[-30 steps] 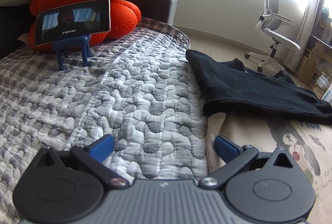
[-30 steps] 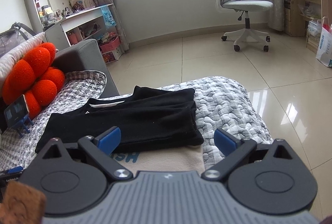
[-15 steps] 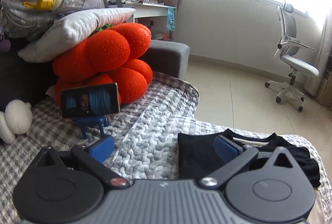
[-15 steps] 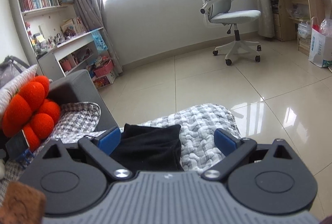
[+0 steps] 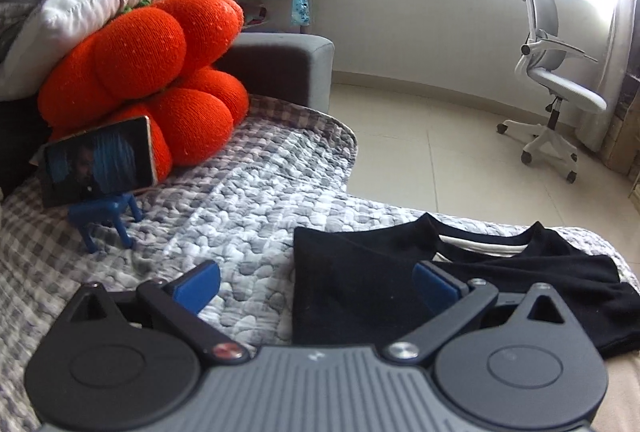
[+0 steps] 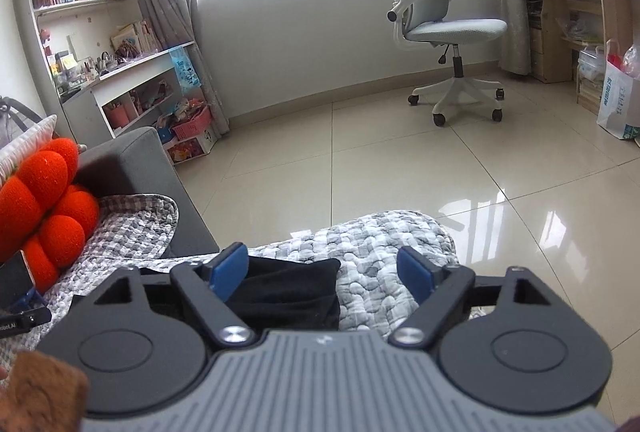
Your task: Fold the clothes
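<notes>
Both grippers are riding higher than before; left gripper (image 5: 316, 282) spread, right gripper (image 6: 324, 272) narrowing yet empty, above folded black shirt (image 5: 360, 284) on quilt (image 5: 240, 216).

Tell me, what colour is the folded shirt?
Black shirt, white stripe inside its collar; clearest in the left wrist view.

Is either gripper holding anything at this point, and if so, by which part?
Nothing is held. The left gripper and right gripper both have open jaws, the right's having just been closing with nothing pinched. The folded black garment lies free on the quilt.
</notes>
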Available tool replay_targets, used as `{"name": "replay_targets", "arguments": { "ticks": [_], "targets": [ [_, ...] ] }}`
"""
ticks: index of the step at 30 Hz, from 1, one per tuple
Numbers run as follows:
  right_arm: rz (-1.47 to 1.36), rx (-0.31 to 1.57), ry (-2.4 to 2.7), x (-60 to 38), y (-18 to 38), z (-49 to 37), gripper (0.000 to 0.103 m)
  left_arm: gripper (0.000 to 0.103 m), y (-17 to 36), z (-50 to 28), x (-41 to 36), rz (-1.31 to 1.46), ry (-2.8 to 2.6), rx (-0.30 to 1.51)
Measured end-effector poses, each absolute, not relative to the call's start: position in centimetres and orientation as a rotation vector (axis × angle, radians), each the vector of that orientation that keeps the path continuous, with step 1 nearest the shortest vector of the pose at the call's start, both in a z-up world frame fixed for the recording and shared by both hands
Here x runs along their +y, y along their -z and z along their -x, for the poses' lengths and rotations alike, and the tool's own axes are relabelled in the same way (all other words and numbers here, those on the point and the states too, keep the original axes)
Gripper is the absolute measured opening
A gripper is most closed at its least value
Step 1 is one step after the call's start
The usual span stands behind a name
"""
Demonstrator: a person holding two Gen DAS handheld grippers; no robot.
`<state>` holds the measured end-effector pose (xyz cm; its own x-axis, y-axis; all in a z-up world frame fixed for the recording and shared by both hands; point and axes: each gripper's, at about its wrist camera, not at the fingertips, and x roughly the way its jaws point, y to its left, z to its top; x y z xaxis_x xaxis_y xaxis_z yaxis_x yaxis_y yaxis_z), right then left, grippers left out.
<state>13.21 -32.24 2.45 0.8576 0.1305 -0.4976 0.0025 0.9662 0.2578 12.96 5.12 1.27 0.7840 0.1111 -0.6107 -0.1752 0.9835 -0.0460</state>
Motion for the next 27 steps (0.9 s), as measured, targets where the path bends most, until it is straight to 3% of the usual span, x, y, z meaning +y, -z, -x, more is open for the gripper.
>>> {"name": "replay_targets", "arguments": {
  "ticks": [8,12,14,18,20,27],
  "targets": [
    [-0.202,0.649,-0.122,-30.7,1.1,-16.0,0.026,0.103,1.2,-14.4,4.6,0.055,-0.105,0.675],
    [-0.177,0.71,-0.236,-29.7,2.9,-17.4,0.025,0.103,2.9,-15.3,4.6,0.033,-0.111,0.72],
    [-0.095,0.796,-0.199,-29.1,4.8,-18.1,0.02,0.103,3.8,-15.8,4.7,0.036,-0.115,0.758],
    [-0.07,0.803,-0.178,-29.8,3.6,-17.2,0.019,0.103,4.8,-16.0,5.6,0.092,-0.118,0.796],
    [-0.038,0.808,-0.169,-29.8,3.3,-17.0,0.032,0.103,4.7,-16.1,5.5,0.075,-0.118,0.794],
    [-0.023,0.721,-0.279,-27.2,3.3,-17.9,0.031,0.103,4.0,-16.0,4.4,0.031,-0.109,0.749]
  ]
}}
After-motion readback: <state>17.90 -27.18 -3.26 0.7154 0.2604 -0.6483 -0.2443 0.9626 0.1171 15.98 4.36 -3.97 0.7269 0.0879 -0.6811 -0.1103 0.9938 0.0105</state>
